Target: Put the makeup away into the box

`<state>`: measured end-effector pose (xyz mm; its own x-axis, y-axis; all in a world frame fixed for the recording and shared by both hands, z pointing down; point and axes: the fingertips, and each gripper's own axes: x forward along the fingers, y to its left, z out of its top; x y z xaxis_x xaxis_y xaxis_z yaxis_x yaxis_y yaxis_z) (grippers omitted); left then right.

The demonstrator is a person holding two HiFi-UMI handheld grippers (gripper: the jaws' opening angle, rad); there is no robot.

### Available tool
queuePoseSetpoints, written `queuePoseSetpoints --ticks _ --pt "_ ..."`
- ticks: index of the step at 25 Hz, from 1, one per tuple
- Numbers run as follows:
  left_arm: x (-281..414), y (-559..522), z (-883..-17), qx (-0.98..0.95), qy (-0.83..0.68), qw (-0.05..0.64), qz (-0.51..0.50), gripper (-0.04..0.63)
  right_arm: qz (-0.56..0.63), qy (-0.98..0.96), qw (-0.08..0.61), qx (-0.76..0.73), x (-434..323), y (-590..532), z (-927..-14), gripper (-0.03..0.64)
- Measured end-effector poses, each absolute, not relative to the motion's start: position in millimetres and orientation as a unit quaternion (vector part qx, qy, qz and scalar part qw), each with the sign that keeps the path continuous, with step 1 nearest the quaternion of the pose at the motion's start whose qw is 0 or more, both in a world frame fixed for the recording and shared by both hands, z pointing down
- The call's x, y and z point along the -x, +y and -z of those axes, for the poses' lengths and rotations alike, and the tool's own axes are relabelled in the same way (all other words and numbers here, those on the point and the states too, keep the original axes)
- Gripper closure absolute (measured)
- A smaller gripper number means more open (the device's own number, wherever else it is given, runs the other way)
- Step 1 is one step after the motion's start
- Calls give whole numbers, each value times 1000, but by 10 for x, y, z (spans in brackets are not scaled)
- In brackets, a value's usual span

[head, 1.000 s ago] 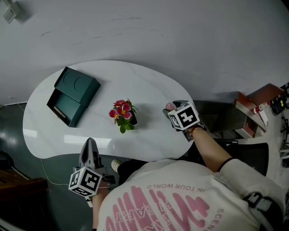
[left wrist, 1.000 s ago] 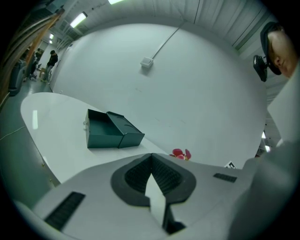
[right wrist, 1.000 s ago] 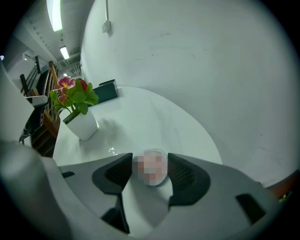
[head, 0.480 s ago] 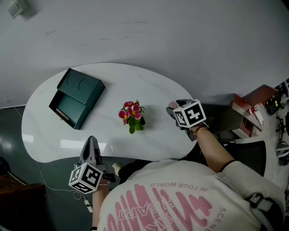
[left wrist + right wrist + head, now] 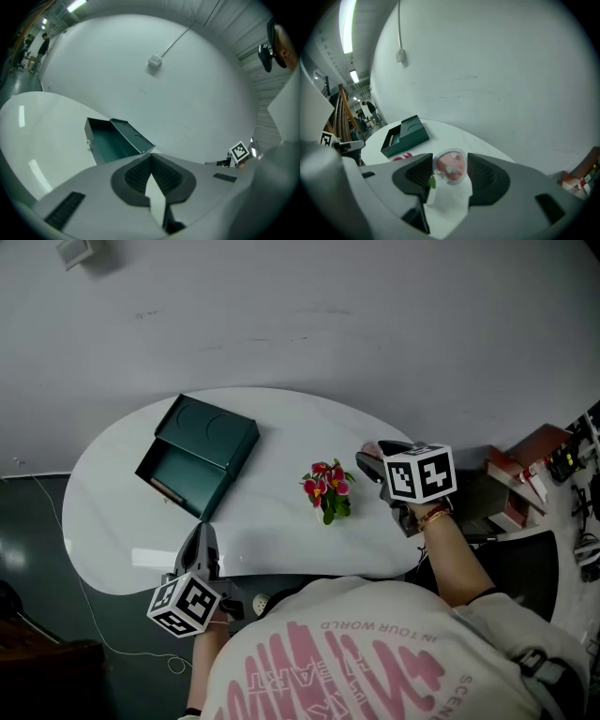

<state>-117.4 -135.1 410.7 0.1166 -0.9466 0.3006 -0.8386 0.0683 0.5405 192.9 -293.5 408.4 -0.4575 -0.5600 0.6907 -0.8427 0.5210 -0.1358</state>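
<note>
A dark green box lies open on the left half of the white table, its lid tipped back. It also shows in the left gripper view and the right gripper view. My right gripper hangs over the table's right end. Its jaws are shut on a round pink makeup compact with a clear rim. My left gripper is at the table's near edge, below the box, pointing at it. Its pads meet at the tips with nothing between them.
A small pot of pink flowers stands mid-table between the box and the right gripper. Cluttered shelves with reddish boxes stand off the table's right end. A thin cable runs over the dark floor at the lower left.
My right gripper has risen off the table with the compact in it. My left gripper has come forward to the table's near edge. The head view has swung, so the box sits further right in the picture.
</note>
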Motion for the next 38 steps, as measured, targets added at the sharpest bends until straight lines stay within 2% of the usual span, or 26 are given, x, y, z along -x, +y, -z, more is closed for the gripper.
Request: queuePoseSetpoints --ticks 9,22,38 --pt "1779 -1344 -3960 -699 -639 302 109 592 -247 -859 240 -379 -868 -2670 -3507 383" --pt "2588 -750 -4218 -661 -673 315 105 592 -240 -874 297 -302 341 -2160 -3934 383" --pt "3513 -59 -4138 -615 -728 282 110 592 -226 -895 307 -233 1548 -1845 -4076 383"
